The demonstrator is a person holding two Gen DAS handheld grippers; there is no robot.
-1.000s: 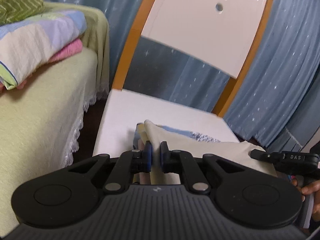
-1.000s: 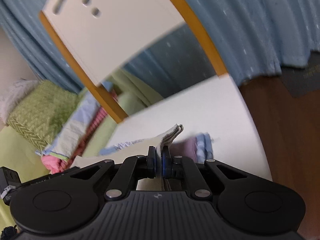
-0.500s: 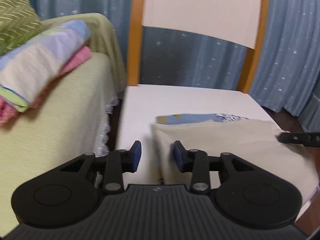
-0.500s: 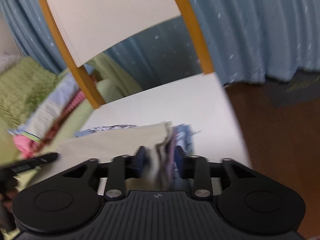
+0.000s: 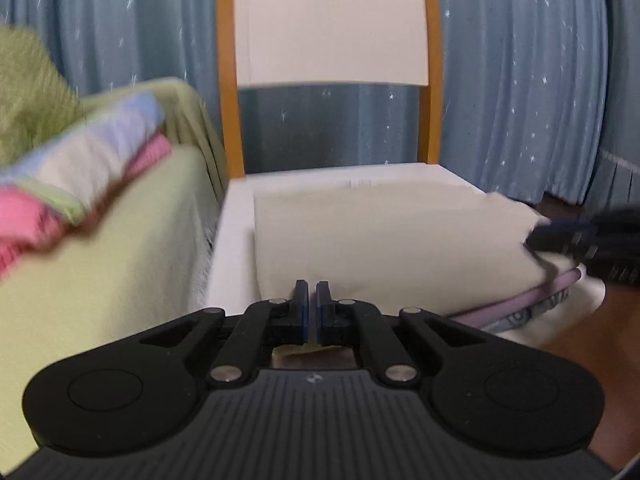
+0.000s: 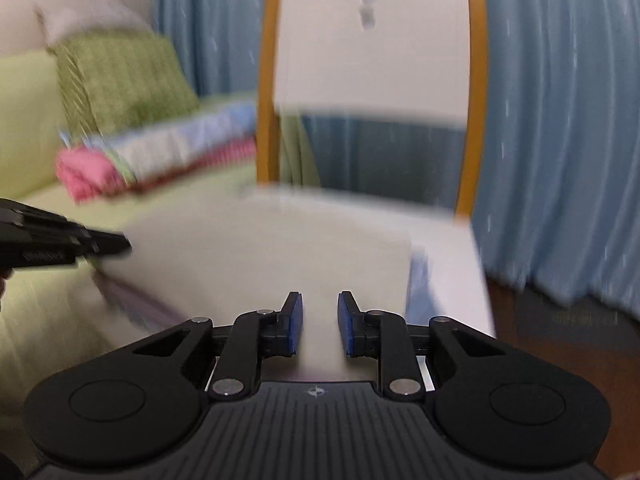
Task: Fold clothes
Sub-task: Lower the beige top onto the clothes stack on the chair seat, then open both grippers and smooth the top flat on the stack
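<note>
The cream cloth lies folded flat on the white chair seat, covering most of it, and I read it as a fold just laid down: it sits square to the seat, its far edge close under the chair back. Purple and patterned layers peek out beneath it at the near right corner, so it is likely stacked fabric or a garment turned in on itself.

My left gripper has its jaws brought together, the pads almost meeting. It sits at the near edge of the cloth, and I cannot tell whether a thin hem is pinched there or nothing at all. My right gripper has its jaws partly apart and closing. Cream cloth shows in the gap between them, but the picture is blurred and I see no pad pressing on it.

For room: the left edge of the cloth stops short of the seat's left rim, leaving a bare white strip. Just beyond that rim stands the green-covered sofa with its pile of folded laundry, so sideways travel is tight there. On the right, the cloth reaches the seat's edge, with open brown floor beyond. The blue curtain hangs well behind.
</note>
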